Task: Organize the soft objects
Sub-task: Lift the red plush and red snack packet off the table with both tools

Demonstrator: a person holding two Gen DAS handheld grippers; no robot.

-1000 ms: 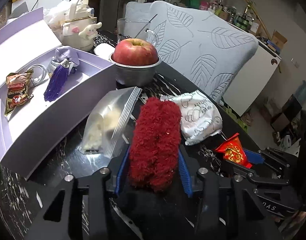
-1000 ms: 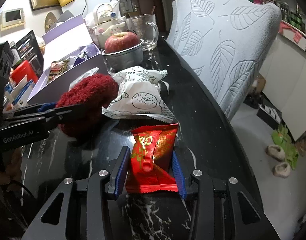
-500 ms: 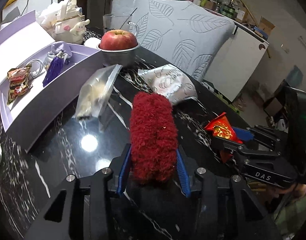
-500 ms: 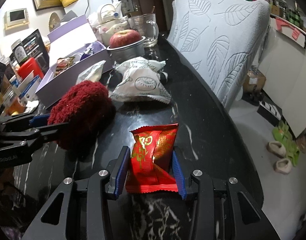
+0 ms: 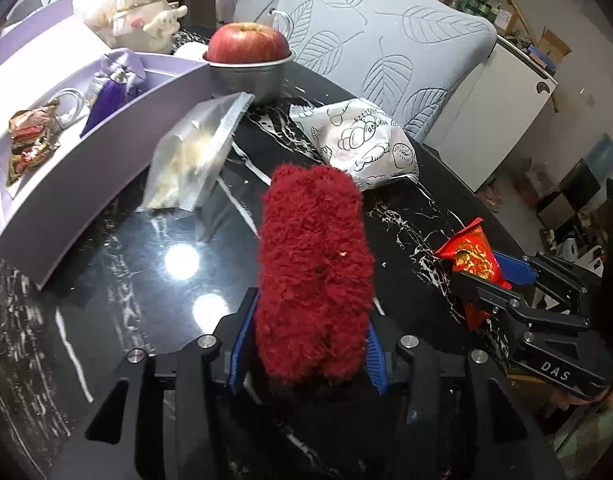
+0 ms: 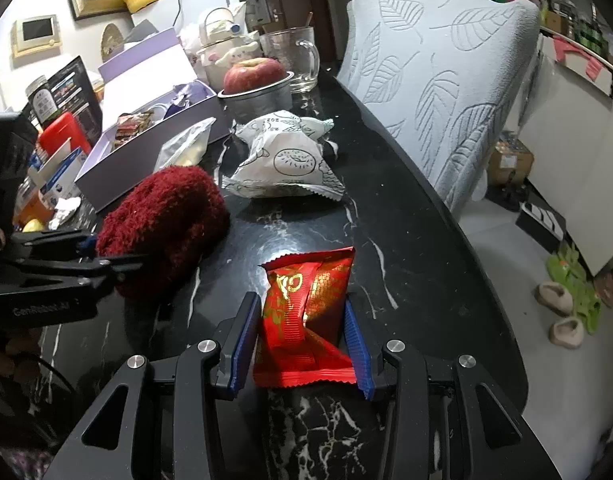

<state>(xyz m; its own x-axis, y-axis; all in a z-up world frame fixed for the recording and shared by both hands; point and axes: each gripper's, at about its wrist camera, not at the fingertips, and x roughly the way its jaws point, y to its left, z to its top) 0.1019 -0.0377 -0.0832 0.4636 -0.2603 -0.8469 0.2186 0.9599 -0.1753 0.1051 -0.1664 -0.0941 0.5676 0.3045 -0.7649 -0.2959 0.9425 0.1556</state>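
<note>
Two soft things lifted low over the black table [image 5: 106,280], one grip loosening.

The red fluffy roll [image 5: 312,272] sits between the left tongs [image 5: 306,344], its long axis running straight out along the fingers toward the white snack bag [image 5: 362,148]; those jaws have just been opening, the pile bulging over the blue pads, so the likely trouble is the roll sagging or slipping out onto the table short of the purple box [image 5: 86,168]. The smaller red foil packet [image 6: 306,320] is pinched upright-lengthwise in the right tongs [image 6: 302,340], crimped end forward; squeezed hard, it could crumple or twist free.
</note>
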